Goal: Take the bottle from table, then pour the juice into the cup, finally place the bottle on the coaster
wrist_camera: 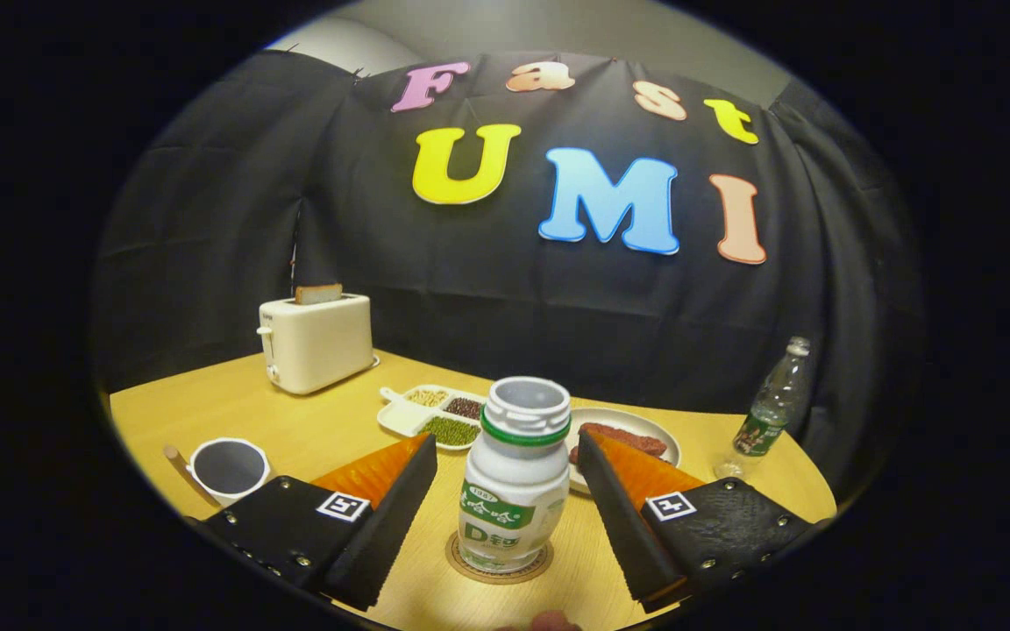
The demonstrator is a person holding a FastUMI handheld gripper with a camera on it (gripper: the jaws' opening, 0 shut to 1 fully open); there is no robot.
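The bottle stands upright on the coaster, its mouth open with no cap, a green ring around the neck and a green label on its white body. The coaster is a round brown disc on the table, and its rim peeks out around the bottle's base.

The gripper is released: its two fingers are spread wide, one on each side of the bottle, with a clear gap between each pad and the bottle's sides. Neither finger touches it. Orange shows on the fingers' upper faces, and each black finger mount carries a small square marker.

The cup, white with a dark inside, sits off beside the left finger, with a thin stick lying just next to it. Just beyond the bottle is a plate holding something reddish brown, and next to that a divided dish of beans and grains. Farther back on the left stands a toaster with a slice of bread sticking up. Well apart on the right, near the table's edge, stands a clear water bottle.
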